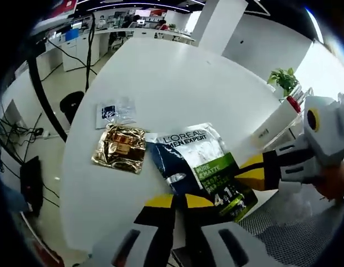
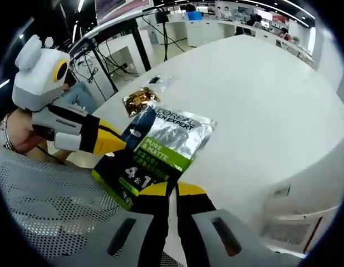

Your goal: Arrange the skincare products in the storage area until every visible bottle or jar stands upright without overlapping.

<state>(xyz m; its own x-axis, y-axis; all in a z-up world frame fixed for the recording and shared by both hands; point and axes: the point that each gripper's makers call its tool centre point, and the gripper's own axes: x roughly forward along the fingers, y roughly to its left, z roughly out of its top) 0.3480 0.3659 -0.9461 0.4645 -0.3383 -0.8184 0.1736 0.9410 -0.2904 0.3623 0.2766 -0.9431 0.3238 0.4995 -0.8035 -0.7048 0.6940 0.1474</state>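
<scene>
Two grippers pinched one L'Oréal Men Expert sachet, lying flat at the worktop edge, lower centre of the frame: left gripper and right gripper jaws closed on its corner. It looked light, floppy and slippery; an edge grip seemed best. Gold sachet lay beside.

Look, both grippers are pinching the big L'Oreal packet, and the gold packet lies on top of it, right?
Not quite. Both grippers, left and right, do pinch the L'Oreal packet, but the gold packet lies beside it on the table, not on top. The left gripper view shows this.
</scene>
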